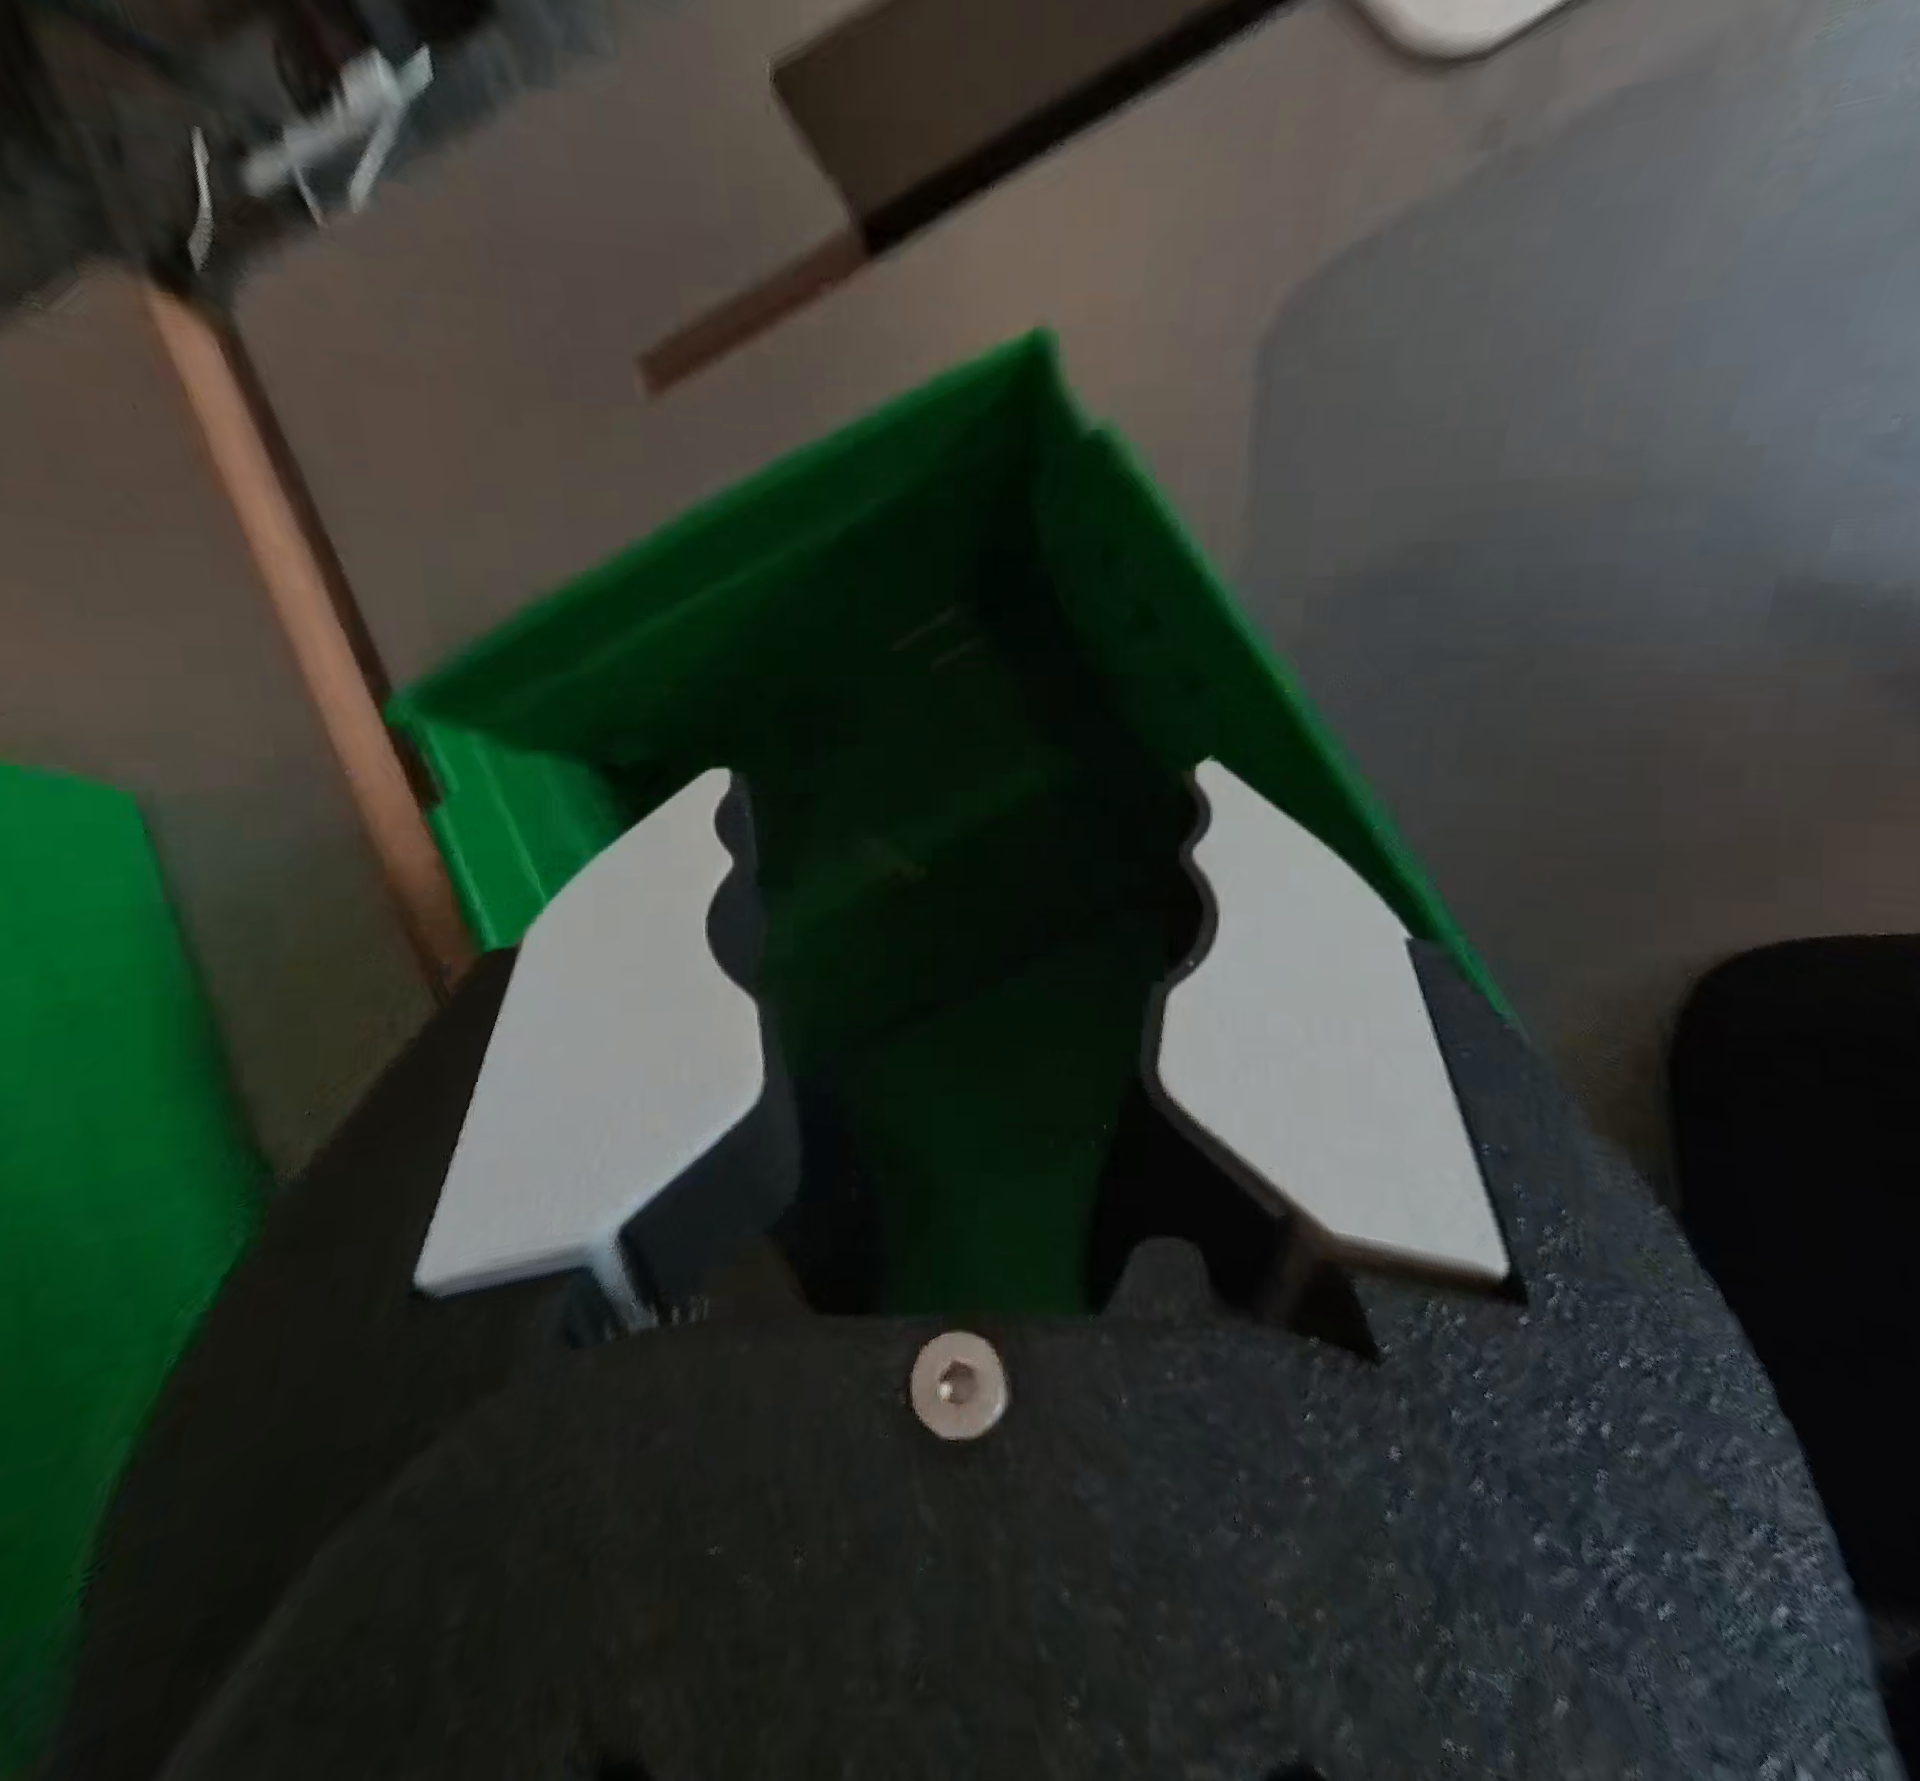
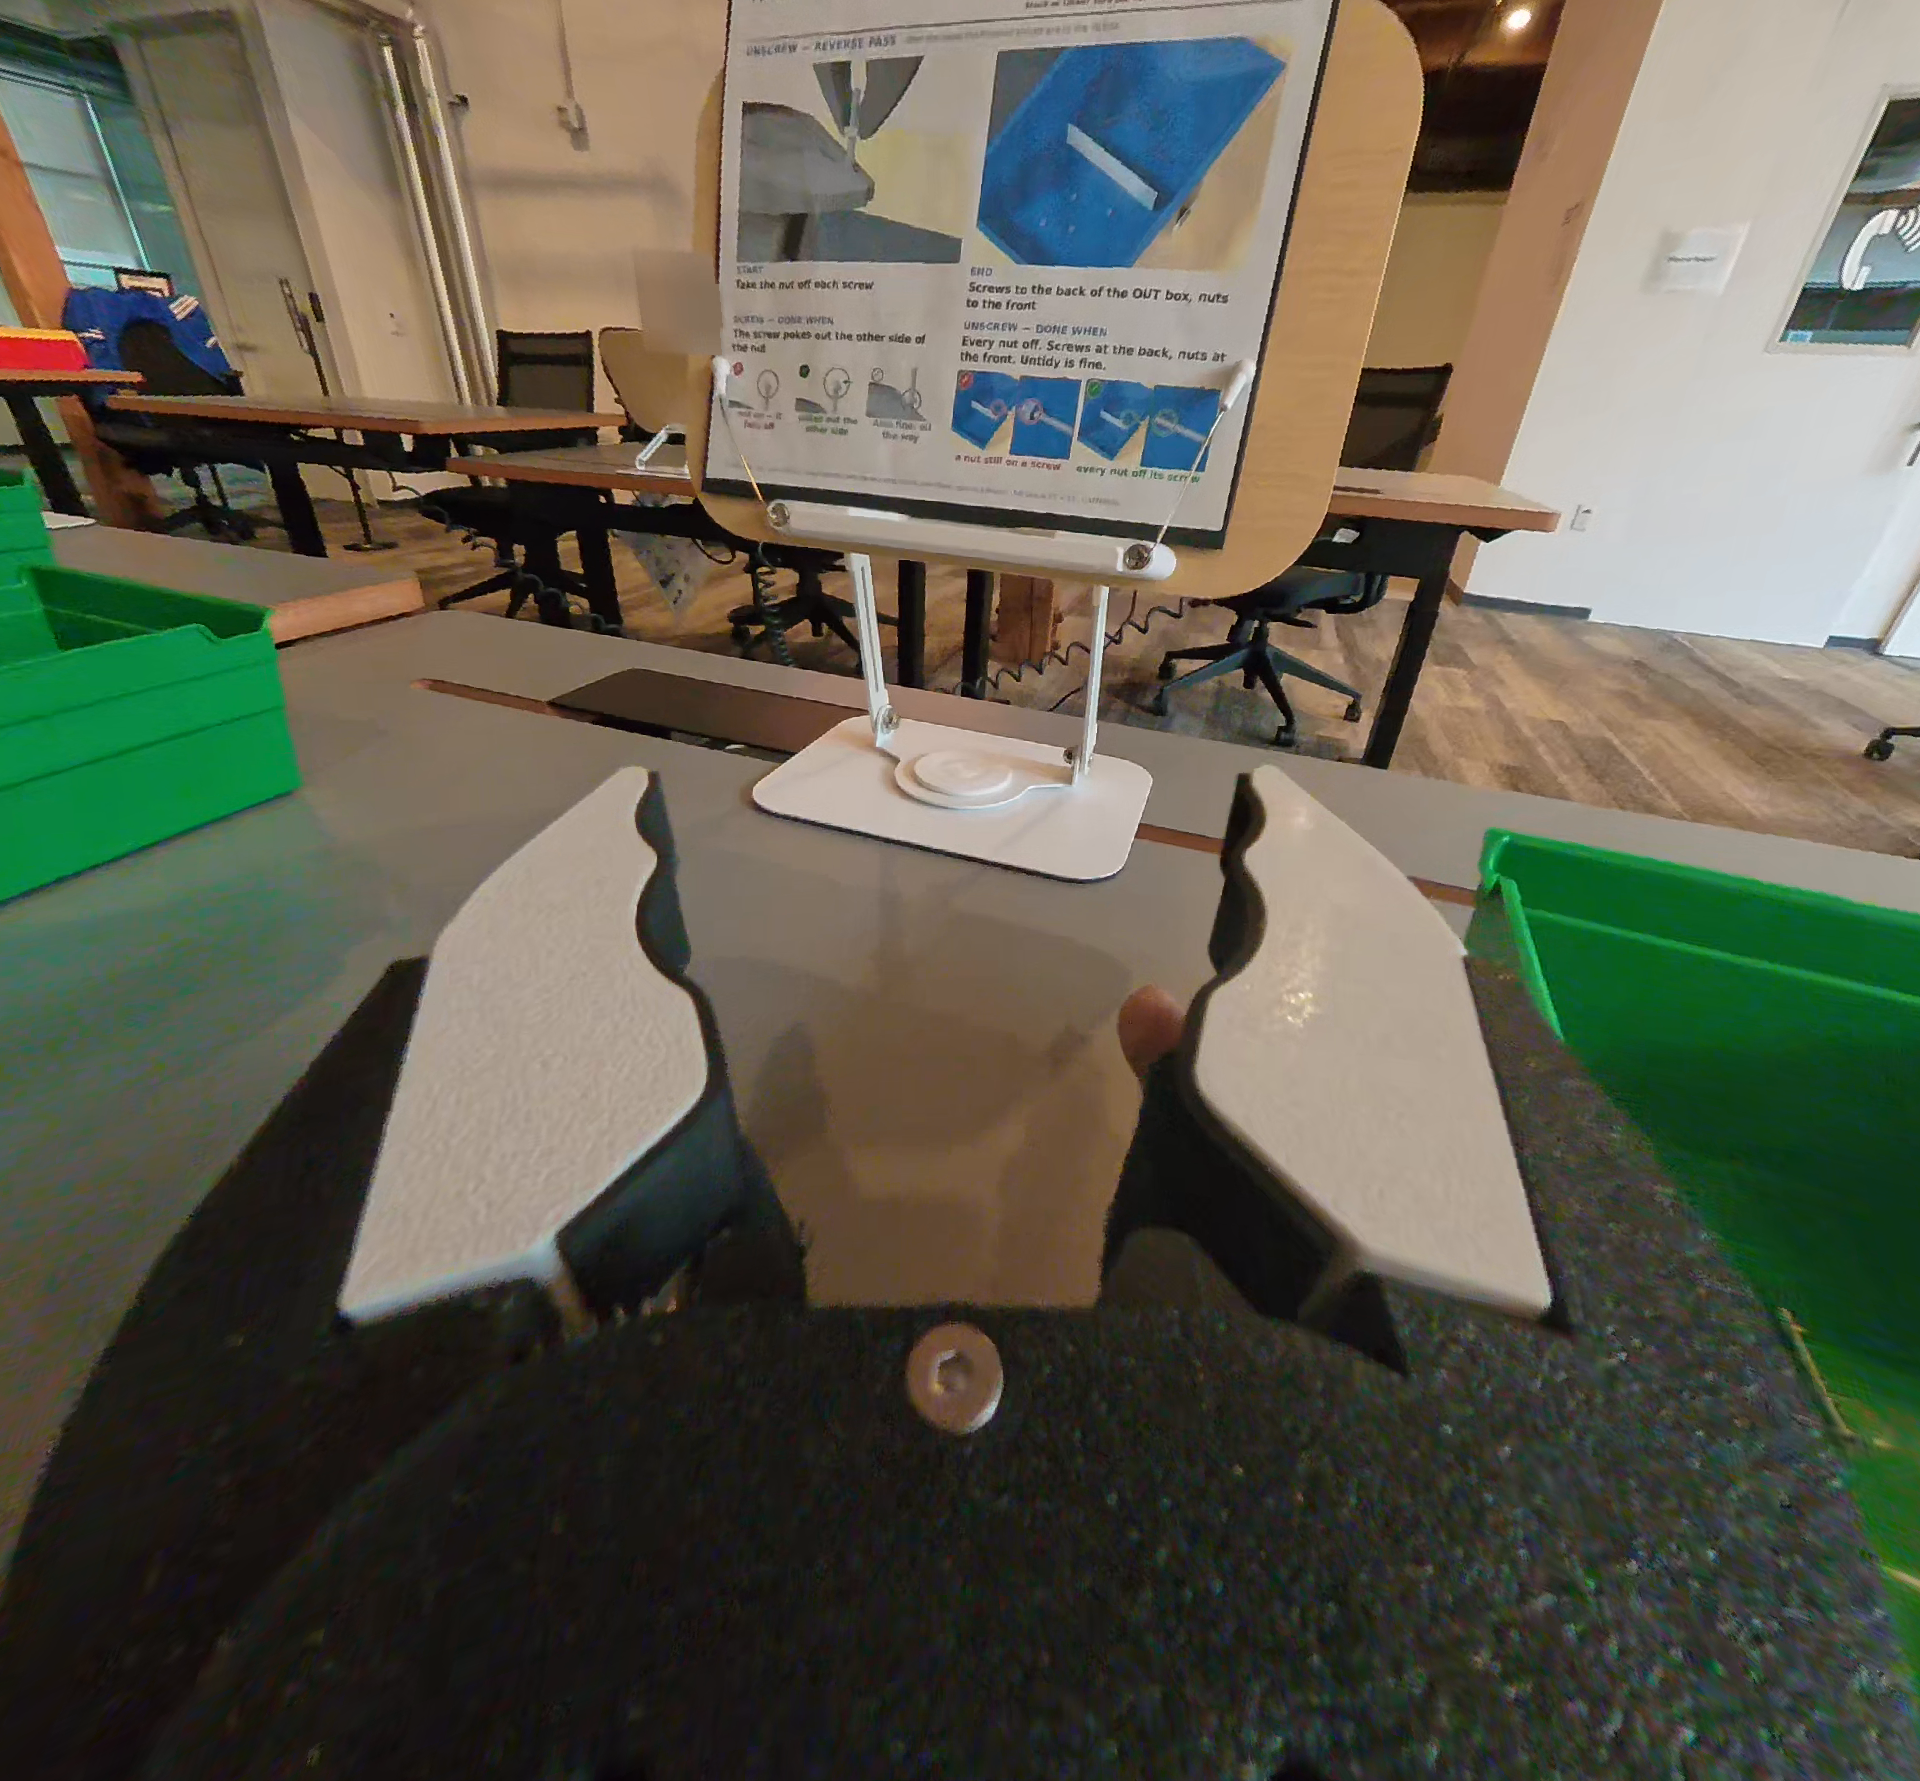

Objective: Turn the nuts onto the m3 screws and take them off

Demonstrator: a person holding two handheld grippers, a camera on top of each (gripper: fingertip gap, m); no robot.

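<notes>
In the left wrist view, which is blurred by motion, my left gripper (image 1: 966,786) is open, with nothing between its pads, and points down into a green bin (image 1: 748,588). Faint thin pale streaks (image 1: 935,638) lie on the bin's dark floor; I cannot tell what they are. In the right wrist view my right gripper (image 2: 948,786) is open and empty, low over the grey table (image 2: 520,796). A person's fingertip (image 2: 1148,1025) shows beside its right finger. I cannot make out any screw or nut.
A white stand (image 2: 956,801) holding an instruction sheet (image 2: 1018,204) is at the table's back edge. Green bins stand at the left (image 2: 135,723) and right (image 2: 1714,993) of the right gripper. Another green bin (image 1: 83,1108) lies left of the left gripper.
</notes>
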